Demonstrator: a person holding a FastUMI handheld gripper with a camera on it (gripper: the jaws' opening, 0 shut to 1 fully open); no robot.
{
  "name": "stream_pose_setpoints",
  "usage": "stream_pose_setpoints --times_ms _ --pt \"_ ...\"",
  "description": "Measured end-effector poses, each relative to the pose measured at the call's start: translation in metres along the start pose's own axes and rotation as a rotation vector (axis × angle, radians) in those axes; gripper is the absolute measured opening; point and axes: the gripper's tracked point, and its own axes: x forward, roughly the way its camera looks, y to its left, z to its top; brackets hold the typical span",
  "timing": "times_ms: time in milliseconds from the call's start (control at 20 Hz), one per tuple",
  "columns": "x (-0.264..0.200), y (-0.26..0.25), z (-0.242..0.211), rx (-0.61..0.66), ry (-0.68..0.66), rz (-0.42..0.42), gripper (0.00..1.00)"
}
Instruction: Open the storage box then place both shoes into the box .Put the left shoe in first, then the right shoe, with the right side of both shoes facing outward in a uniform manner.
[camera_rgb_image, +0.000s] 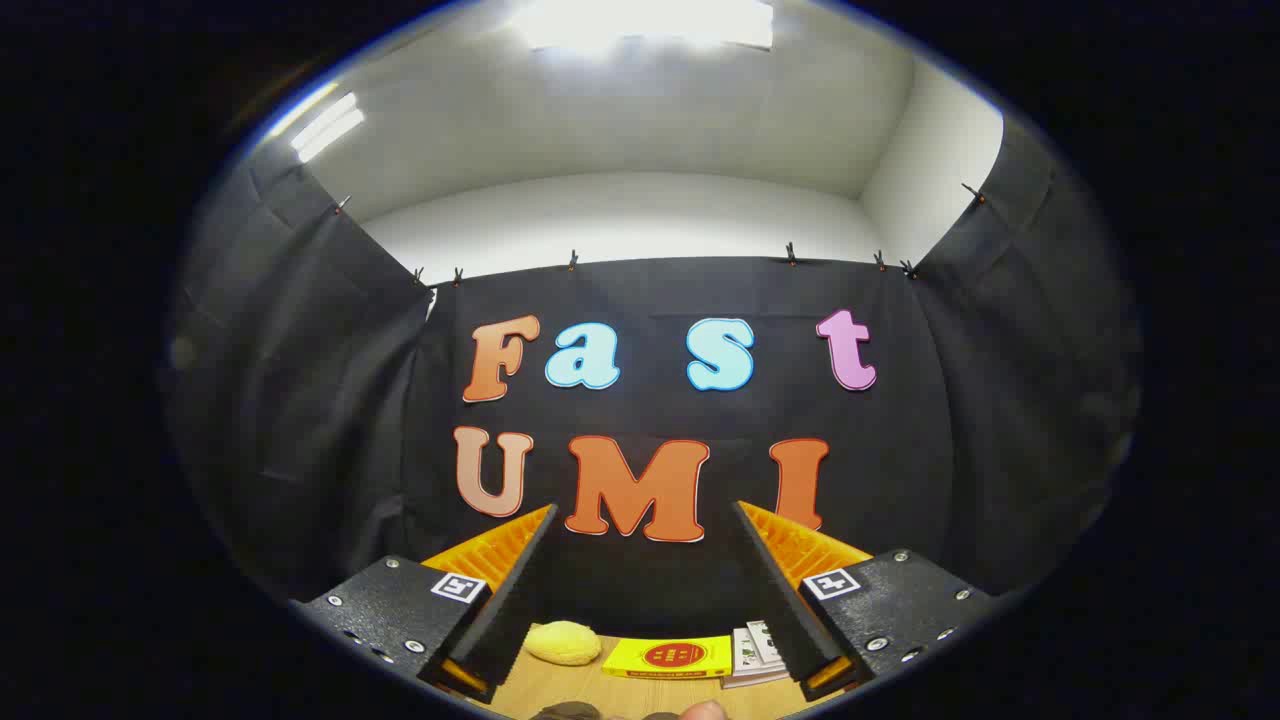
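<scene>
Wooden bench (600, 690) showing low between the fingers, with the tool (640, 655) raised and aimed nearly level at the black cloth wall (650, 290) and the white ceiling above it. Fingers (505, 610) spread wide apart, pinching nothing. Beyond them, near the foot of the wall: a soft yellow lump (563, 643), a flat yellow packet with a red round mark (668, 657) lying with its long side across the gap between the fingers, and a stack of printed white leaflets (755, 652) just beside it, partly hidden behind one finger. At the nearest rim of the bench, a dark rounded shape (567, 711) and a pale rounded tip (705, 710), too cropped to identify; cannot tell whether either belongs to a shoe or the storage box.
</scene>
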Motion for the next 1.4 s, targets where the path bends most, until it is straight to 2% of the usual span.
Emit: stream_pose_setpoints --times_ms 250,650,900,1150,1400 --pt "0.010 0.010 0.000 -0.021 0.010 0.015 0.99" --pt "0.024 0.007 -0.001 -0.086 0.018 -0.015 0.99" --pt "0.031 0.013 -0.020 -0.063 0.065 0.014 0.99" --pt "0.032 0.036 -0.031 0.006 0.076 0.104 0.99" --pt "0.033 0.071 -0.086 0.110 0.220 0.222 0.99"
